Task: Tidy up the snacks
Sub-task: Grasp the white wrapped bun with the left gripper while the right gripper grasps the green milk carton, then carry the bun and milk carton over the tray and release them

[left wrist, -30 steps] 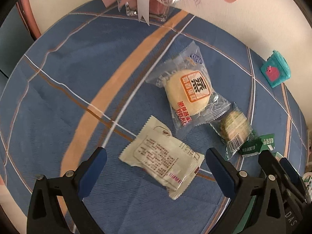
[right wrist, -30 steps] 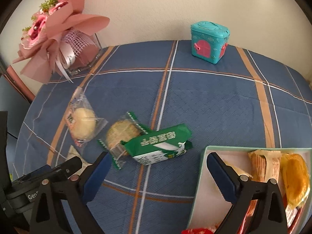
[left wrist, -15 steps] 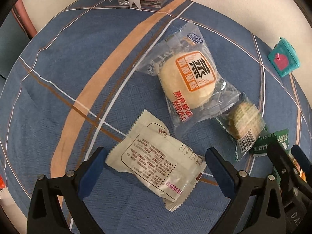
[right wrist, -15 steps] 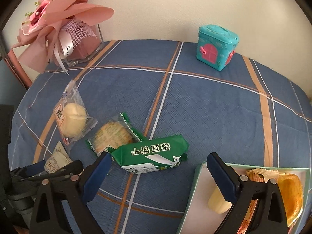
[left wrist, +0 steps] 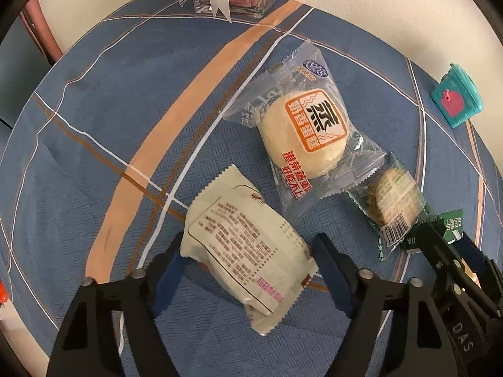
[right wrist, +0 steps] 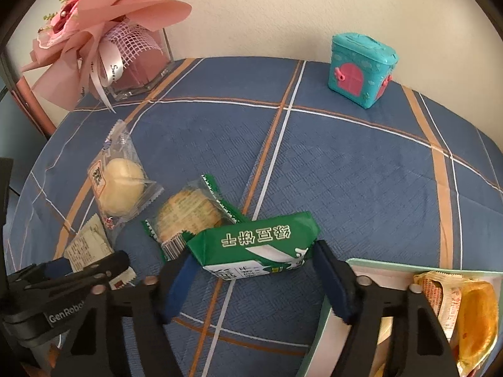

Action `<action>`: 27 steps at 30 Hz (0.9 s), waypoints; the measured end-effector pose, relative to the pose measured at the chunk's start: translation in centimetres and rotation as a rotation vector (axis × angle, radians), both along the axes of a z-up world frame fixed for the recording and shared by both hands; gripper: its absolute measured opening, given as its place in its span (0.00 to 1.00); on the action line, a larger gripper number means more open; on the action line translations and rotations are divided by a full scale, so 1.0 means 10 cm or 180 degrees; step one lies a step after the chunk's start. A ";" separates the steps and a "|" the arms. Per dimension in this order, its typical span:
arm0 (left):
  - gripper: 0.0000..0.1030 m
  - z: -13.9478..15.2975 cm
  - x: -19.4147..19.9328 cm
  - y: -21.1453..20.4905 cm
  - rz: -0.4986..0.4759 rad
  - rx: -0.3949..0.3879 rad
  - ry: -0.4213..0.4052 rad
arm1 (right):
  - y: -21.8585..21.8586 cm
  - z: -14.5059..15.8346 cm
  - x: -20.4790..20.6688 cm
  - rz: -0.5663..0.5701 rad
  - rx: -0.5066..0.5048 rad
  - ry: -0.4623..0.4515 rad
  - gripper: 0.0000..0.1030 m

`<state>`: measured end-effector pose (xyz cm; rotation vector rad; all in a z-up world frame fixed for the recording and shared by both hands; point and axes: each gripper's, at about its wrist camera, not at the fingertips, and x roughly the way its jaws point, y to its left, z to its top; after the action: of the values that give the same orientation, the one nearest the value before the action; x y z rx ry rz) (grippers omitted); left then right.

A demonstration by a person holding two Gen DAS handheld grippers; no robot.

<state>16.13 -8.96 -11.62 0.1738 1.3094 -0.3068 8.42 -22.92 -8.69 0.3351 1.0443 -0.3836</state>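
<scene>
In the left wrist view, the left gripper (left wrist: 248, 260) points steeply down at the blue plaid counter (left wrist: 110, 125), its fingers (left wrist: 171, 270) just closed in onto the sides of the white snack packet (left wrist: 248, 248), which lies near the clear-wrapped bun (left wrist: 306, 138); bare cloth stretches away beyond the packet's far side. In the right wrist view, the right gripper (right wrist: 251, 270), also angled down, has just narrowed its fingers (right wrist: 330, 275) around the green biscuit pack (right wrist: 257, 245), touching its ends, just beside the tray (right wrist: 355, 262) rim.
</scene>
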 end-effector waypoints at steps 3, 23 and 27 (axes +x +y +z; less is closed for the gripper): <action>0.64 0.02 0.01 0.01 0.0012 -0.0047 -0.0011 | -0.01 0.00 -0.01 -0.0007 0.0032 -0.0017 0.62; 0.19 0.57 -0.06 0.25 0.0107 -0.0523 -0.0064 | -0.12 0.50 -0.24 -0.0154 0.0046 -0.0250 0.61; 0.19 0.79 -0.13 0.28 0.0107 -0.0671 -0.0121 | -0.16 0.66 -0.33 -0.0210 0.0036 -0.0270 0.61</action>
<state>14.85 -6.13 -3.75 -0.0204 1.2322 -0.4083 5.11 -24.50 -2.09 0.3934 0.9545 -0.4192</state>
